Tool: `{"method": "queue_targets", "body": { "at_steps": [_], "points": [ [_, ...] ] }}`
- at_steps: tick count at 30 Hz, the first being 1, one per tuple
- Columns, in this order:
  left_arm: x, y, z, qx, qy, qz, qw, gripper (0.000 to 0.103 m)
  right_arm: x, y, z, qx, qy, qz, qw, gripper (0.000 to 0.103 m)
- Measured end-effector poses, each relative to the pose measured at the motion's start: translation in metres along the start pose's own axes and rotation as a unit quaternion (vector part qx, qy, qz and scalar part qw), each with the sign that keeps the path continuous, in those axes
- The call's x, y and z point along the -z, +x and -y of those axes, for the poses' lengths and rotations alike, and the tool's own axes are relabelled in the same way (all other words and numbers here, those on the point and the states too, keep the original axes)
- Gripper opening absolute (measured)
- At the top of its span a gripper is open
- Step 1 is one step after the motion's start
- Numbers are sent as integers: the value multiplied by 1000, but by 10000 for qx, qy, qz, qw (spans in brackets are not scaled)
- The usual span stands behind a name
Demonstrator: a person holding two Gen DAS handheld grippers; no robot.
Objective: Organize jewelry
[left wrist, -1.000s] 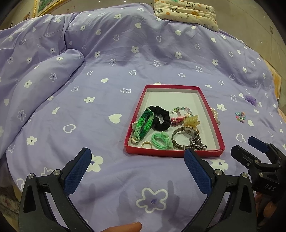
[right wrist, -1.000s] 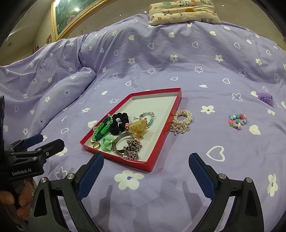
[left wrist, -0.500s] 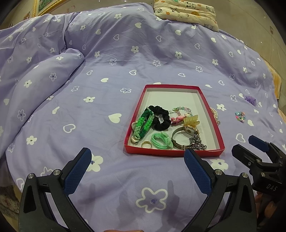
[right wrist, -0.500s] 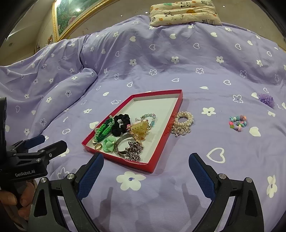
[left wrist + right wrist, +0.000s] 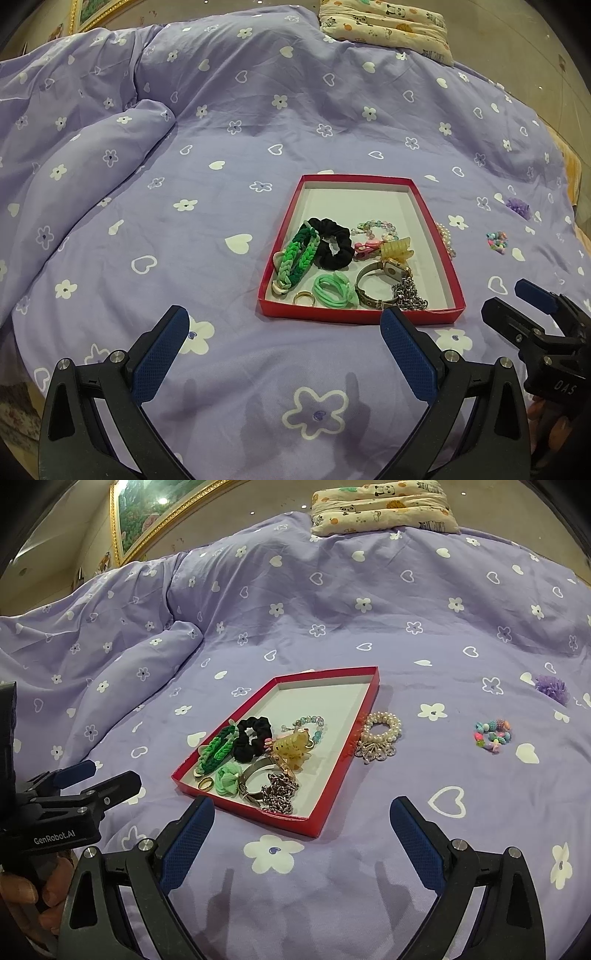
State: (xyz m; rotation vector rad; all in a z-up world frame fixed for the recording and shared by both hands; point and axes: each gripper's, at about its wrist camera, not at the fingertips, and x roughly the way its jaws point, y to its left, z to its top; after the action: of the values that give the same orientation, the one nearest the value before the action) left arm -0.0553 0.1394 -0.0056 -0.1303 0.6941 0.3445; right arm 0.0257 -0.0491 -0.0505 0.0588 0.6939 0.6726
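Left wrist view
Left gripper point(image 5: 282, 343): fingers spread wide, holding nothing, above the purple bedspread point(image 5: 184, 184) near its front edge.
Red tray point(image 5: 360, 316): rectangular, on the bedspread right of centre, long axis running from the gripper toward the pillow point(image 5: 384, 26) at the far edge.
Tray contents: green braided bracelet point(image 5: 297, 260), lying lengthwise along the left wall; black scrunchie point(image 5: 334, 247); gold ring point(image 5: 303, 297); mint hair tie point(image 5: 332, 291); watch point(image 5: 384, 280); silver chain point(image 5: 410, 297); amber claw clip point(image 5: 397, 249).
Right gripper point(image 5: 517, 299): seen side-on at the right edge, fingers apart.

Right wrist view
Right gripper point(image 5: 301, 834): fingers wide, holding nothing.
Pearl bracelet point(image 5: 382, 727): outside the tray, just beside its right wall.
Colourful bead bracelet point(image 5: 493, 734): well right of the tray.
Purple scrunchie point(image 5: 552, 688): toward the right edge.
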Motion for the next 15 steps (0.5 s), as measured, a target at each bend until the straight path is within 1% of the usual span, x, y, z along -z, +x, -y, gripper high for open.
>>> {"method": "queue_targets", "body": {
  "at_steps": [5, 15],
  "points": [
    [1, -2, 1, -59, 31, 38, 10000, 103, 0, 0, 0, -3, -9, 4, 10000, 97],
    [1, -2, 1, -61, 25, 27, 10000, 103, 0, 0, 0, -17, -8, 3, 10000, 97]
  ]
}}
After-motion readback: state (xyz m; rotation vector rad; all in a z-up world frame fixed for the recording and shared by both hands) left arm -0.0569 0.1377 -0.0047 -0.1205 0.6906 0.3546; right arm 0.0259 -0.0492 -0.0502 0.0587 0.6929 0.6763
